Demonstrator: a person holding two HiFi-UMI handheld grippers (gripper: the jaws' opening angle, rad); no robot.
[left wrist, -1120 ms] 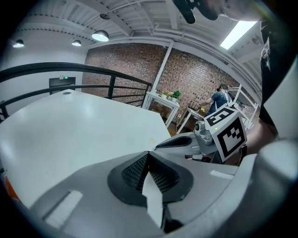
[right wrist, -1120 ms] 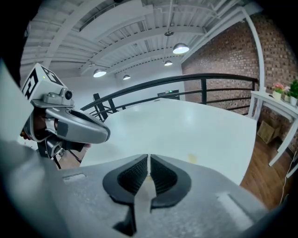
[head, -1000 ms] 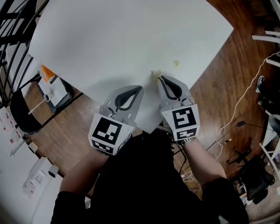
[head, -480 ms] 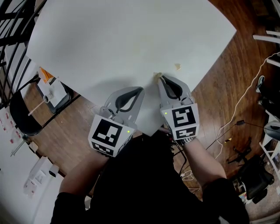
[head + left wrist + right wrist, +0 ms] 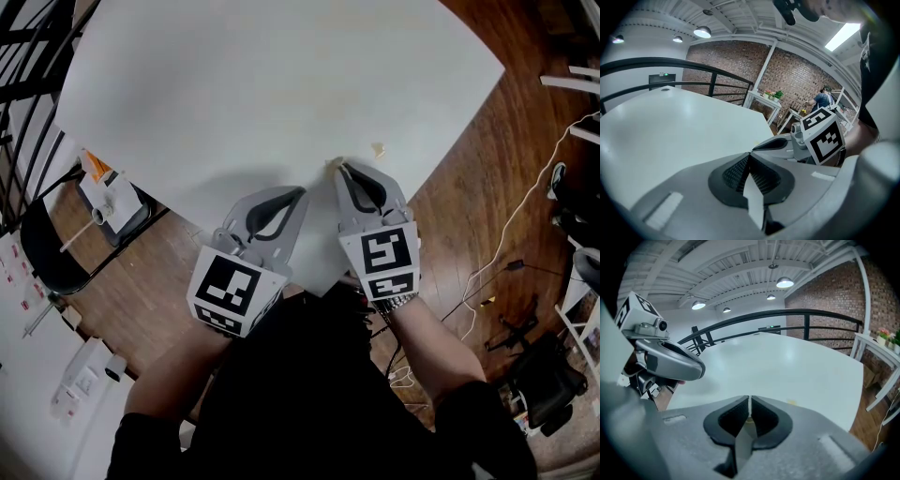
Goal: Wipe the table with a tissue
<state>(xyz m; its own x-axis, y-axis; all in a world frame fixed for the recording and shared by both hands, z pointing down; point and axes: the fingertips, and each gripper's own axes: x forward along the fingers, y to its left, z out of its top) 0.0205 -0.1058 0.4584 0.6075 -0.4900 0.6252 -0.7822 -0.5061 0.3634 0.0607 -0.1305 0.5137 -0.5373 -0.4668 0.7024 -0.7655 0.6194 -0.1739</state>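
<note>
Pale-yellow and crumpled, the small soft tissue [image 5: 332,164] shows only as a nub past the tips of the grey right gripper [image 5: 340,168], whose fingers are closed on it. In the right gripper view a yellowish sliver of it sits low between the pads. It rests at the near part of the broad white tabletop [image 5: 262,84], touching or just above the surface; which of the two I cannot tell. I judge it very light, limp and easily torn, with nothing stiff about it, so it wants a firm pinch across the bunched middle, leaving enough paper proud of the tips to drag flat. It is wadded too tightly to show a clear long axis; the exposed bit points away from the person, along the fingers. A small pale-yellow scrap [image 5: 378,148] lies loose just beside it to the right. The grey left gripper [image 5: 301,191] hangs near the tabletop's front edge, fingers together on nothing.
</note>
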